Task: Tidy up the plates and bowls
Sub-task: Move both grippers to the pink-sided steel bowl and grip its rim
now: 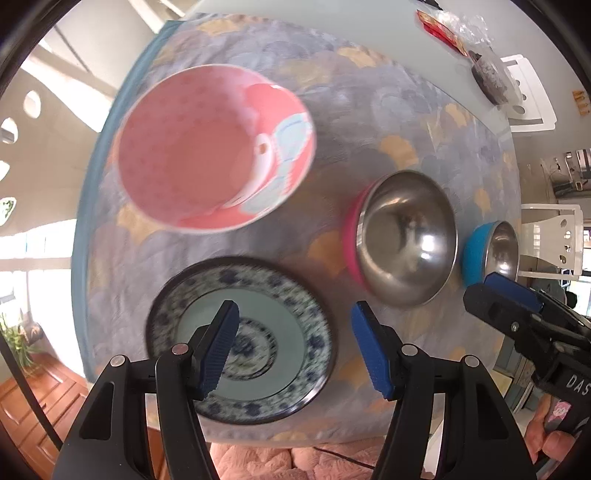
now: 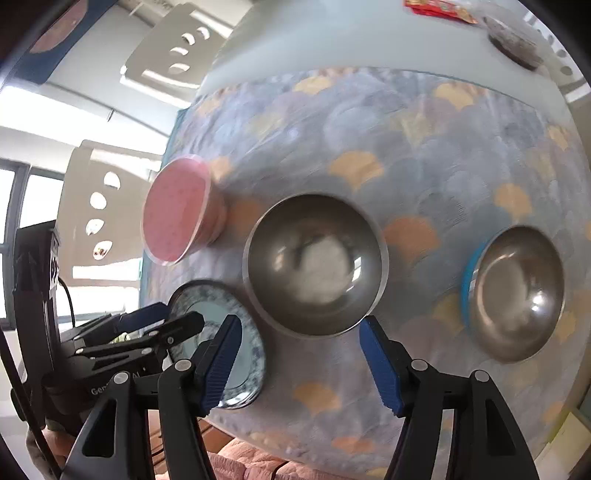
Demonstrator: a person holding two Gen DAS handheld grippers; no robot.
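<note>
On the patterned tablecloth [image 1: 369,110], a pink bowl [image 1: 214,147] stands at the far left. A blue-and-white plate [image 1: 288,332] lies in front of it, near the table edge. A steel bowl with a pink outside [image 1: 402,240] sits in the middle, and a steel bowl with a blue outside [image 1: 491,251] sits to its right. My left gripper [image 1: 299,347] hovers open over the plate with nothing between its pads. My right gripper [image 2: 303,362] hangs open above the near rim of the pink-sided steel bowl [image 2: 314,258], empty. It also shows at the right edge of the left wrist view [image 1: 495,295].
A red packet [image 1: 439,29], a plastic bag and a dark dish [image 1: 491,74] lie at the table's far right. White chairs [image 1: 532,96] stand around the table. A pink cushion [image 1: 258,458] lies below the near edge, and a wooden cabinet [image 1: 33,398] is at the lower left.
</note>
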